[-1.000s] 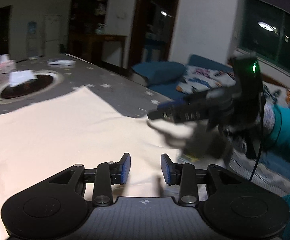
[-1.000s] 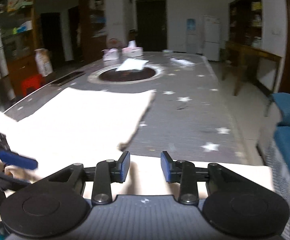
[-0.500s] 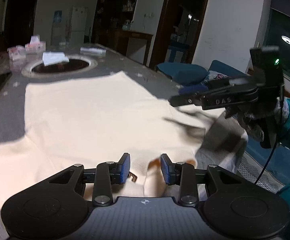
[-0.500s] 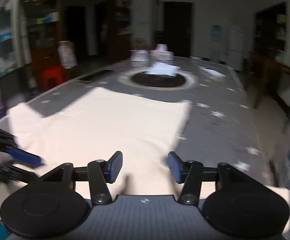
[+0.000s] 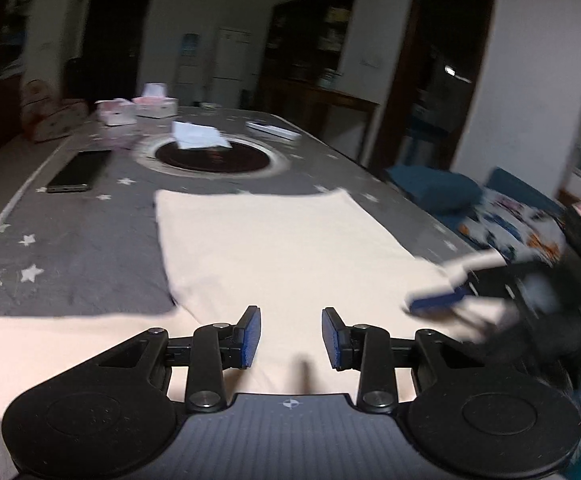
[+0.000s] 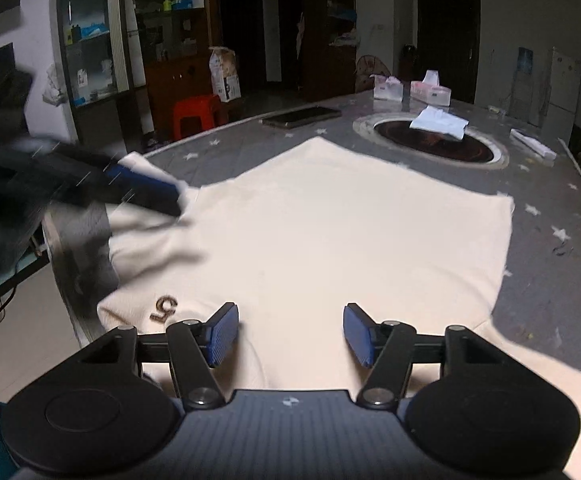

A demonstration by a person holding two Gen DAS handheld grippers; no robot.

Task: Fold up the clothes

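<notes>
A cream shirt (image 5: 274,248) lies spread on the grey star-print table (image 5: 70,248). My left gripper (image 5: 290,338) hovers over its near edge, its jaws apart with only the flat cloth showing below the gap. In the right wrist view the shirt (image 6: 350,232) shows a small brown logo (image 6: 164,308) near its left corner. My right gripper (image 6: 290,334) is above the near hem, its jaws opening and nothing pressed between them. Each gripper appears blurred in the other's view: the right gripper (image 5: 442,304) by the shirt's right sleeve, the left gripper (image 6: 146,188) over the left sleeve.
A dark phone (image 5: 76,172) lies at the left of the table. Farther back are a round dark inset (image 5: 214,156) with a white folded paper (image 5: 198,136) and tissue boxes (image 5: 156,104). A blue sofa (image 5: 434,188) runs along the right edge, a red stool (image 6: 196,114) stands left.
Both views have swung round to face the far end of the table. The right gripper's jaws have spread much wider. The left gripper's gap looks the same.
</notes>
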